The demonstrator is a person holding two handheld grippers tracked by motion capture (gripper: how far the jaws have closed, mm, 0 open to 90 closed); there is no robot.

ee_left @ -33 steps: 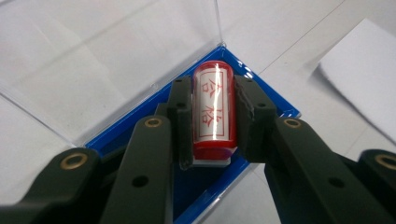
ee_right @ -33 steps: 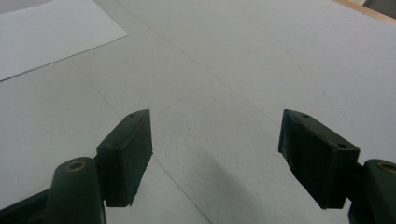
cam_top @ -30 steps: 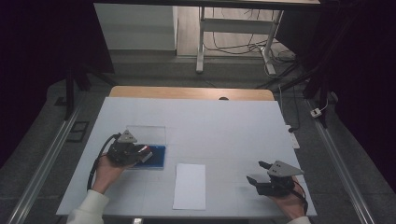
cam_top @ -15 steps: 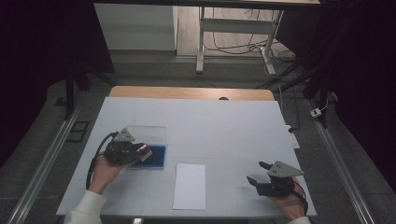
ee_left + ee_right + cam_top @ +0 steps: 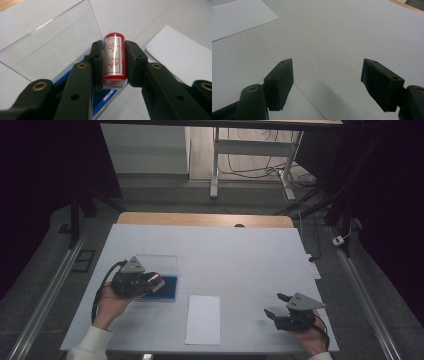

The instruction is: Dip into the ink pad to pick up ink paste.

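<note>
My left gripper (image 5: 113,61) is shut on a red and white cylindrical stamp (image 5: 114,60) with red characters on its side. It holds the stamp just above a blue ink pad case (image 5: 165,287) whose clear lid (image 5: 157,264) stands open behind it. In the high view the left gripper (image 5: 156,283) sits at the table's left. A white sheet of paper (image 5: 203,318) lies flat at the front middle. My right gripper (image 5: 274,306) rests at the front right, open, with nothing between its jaws (image 5: 327,82).
The white tabletop (image 5: 240,255) has a wooden strip along its far edge. A small white object (image 5: 312,269) lies at the right edge. Metal rails run along the floor on both sides, and cables lie beyond the table.
The left gripper with the stamp has shifted slightly over the ink pad. The right gripper has stayed in place, open.
</note>
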